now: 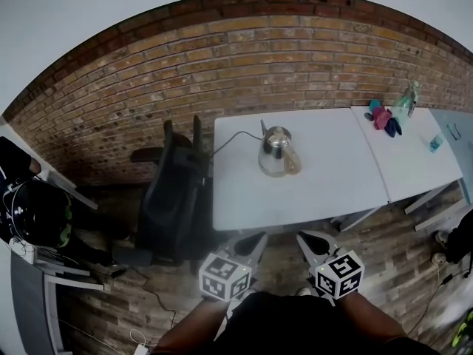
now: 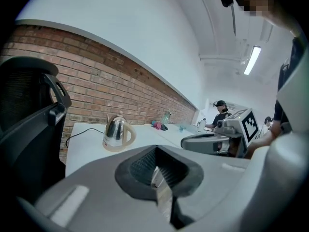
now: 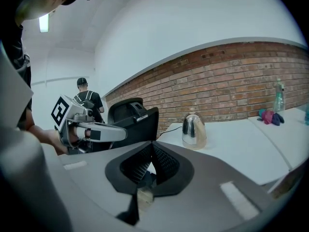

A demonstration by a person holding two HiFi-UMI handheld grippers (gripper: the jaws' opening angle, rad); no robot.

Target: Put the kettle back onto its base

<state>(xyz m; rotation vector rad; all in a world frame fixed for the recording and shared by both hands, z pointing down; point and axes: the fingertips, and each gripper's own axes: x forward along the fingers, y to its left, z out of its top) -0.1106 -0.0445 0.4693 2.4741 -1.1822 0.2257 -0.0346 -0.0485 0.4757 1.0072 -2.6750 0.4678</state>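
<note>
- The left gripper [image 1: 256, 239] has its jaws together with nothing between them. It is held low, short of the near edge of the white table [image 1: 310, 198].
- The right gripper [image 1: 304, 238] is the same, with pads pressed together and empty, just beside the left one.
- The kettle [image 1: 277, 152] stands upright on the table, straight ahead of both pairs of jaws and well apart from them. It sits slightly left of the left jaws' line and slightly right of the right jaws' line.
- A black cord [image 1: 230, 139] runs right up to its foot, so it looks to be seated on its base already. The base itself cannot be told apart from the kettle's bottom.
- Handling, as a judgement:
  - The body is shiny metal, stiff and slippery, and the round belly looks too wide for the jaws.
  - The pale looped handle is the place to clamp, high up near the lid, so the kettle hangs straight.
  - It may be heavy if it holds water, and it could swing or slosh.
- Counts:
  - One kettle, one cord and two grippers.
  - Two tables, the second [image 1: 414, 170] to the right of the jaws.
  - One black chair [image 1: 174, 198] to the left of the jaws.
  - One clear bottle [image 1: 406, 102] far off to the right.
</note>
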